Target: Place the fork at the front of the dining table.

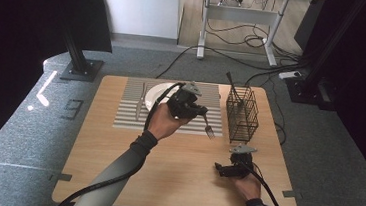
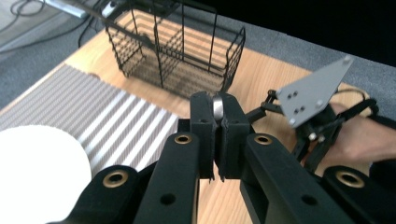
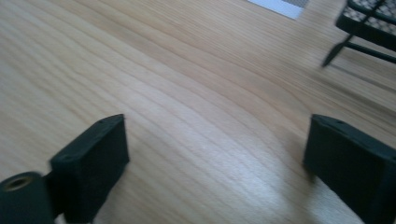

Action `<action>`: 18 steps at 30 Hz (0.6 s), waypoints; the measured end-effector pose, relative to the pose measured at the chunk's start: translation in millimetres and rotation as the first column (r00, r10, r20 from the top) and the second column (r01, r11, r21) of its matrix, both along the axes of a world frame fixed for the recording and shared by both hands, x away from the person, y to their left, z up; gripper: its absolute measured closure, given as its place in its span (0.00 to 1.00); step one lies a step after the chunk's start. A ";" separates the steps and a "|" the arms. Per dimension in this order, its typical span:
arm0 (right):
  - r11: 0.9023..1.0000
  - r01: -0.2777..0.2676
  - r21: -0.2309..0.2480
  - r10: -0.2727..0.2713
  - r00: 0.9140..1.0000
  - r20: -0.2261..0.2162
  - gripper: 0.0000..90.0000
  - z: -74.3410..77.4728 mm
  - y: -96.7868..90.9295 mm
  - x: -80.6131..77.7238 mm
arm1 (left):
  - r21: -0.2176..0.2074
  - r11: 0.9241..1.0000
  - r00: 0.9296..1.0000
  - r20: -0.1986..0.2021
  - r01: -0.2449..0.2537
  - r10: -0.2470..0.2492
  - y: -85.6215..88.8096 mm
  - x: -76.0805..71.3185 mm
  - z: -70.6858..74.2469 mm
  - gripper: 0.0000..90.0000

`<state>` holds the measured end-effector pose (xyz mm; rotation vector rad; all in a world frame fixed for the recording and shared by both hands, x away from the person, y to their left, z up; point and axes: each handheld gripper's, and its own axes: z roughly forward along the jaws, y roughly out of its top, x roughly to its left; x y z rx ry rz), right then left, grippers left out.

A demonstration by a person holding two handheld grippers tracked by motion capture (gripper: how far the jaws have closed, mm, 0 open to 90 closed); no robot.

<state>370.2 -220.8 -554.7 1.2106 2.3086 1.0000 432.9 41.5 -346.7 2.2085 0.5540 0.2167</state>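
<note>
While fork held: one basket, one plate.

Left gripper jaws pressed together on thin metal piece, silver edge visible between pads; what utensil it is cannot tell here. Below: striped placemat on wooden table, white plate at lower left on placemat. Black wire basket upright beyond placemat, dark handle leaning out over its far rim. Right gripper at right, grey three-cornered plate on top, hand behind it.
</note>
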 end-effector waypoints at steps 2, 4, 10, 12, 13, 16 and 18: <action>0.999 -0.022 0.023 0.022 1.000 -0.007 0.13 1.9 1.1 -0.4 | -0.002 1.000 1.000 -0.007 -0.002 0.002 3.4 0.0 -3.0 0.96; 0.998 -0.032 0.047 0.033 0.999 -0.015 0.14 4.9 3.4 0.0 | 0.002 1.000 1.000 -0.025 -0.005 0.005 12.3 0.2 -11.4 0.96; 0.995 -0.066 0.075 0.066 0.998 -0.001 0.21 20.7 12.3 2.6 | 0.005 1.000 0.999 -0.047 -0.010 0.011 20.8 0.3 -23.6 0.96; 0.993 -0.101 0.066 0.098 0.994 0.042 0.22 31.5 20.3 5.1 | 0.003 1.000 0.998 -0.055 -0.008 0.009 22.5 0.2 -27.5 0.96; 0.993 -0.101 0.066 0.098 0.994 0.042 0.22 31.5 20.3 5.1 | 0.004 1.000 0.998 -0.058 -0.007 0.007 23.0 0.1 -29.3 0.96; 0.987 -0.146 0.071 0.142 0.987 0.069 0.27 45.0 33.9 9.5 | 0.011 1.000 0.998 -0.067 0.000 0.001 21.9 -1.4 -35.9 0.96; 0.982 -0.180 0.062 0.175 0.981 0.083 0.34 52.0 42.3 10.8 | 0.012 1.000 0.998 -0.070 0.005 -0.004 20.8 -2.3 -38.4 0.96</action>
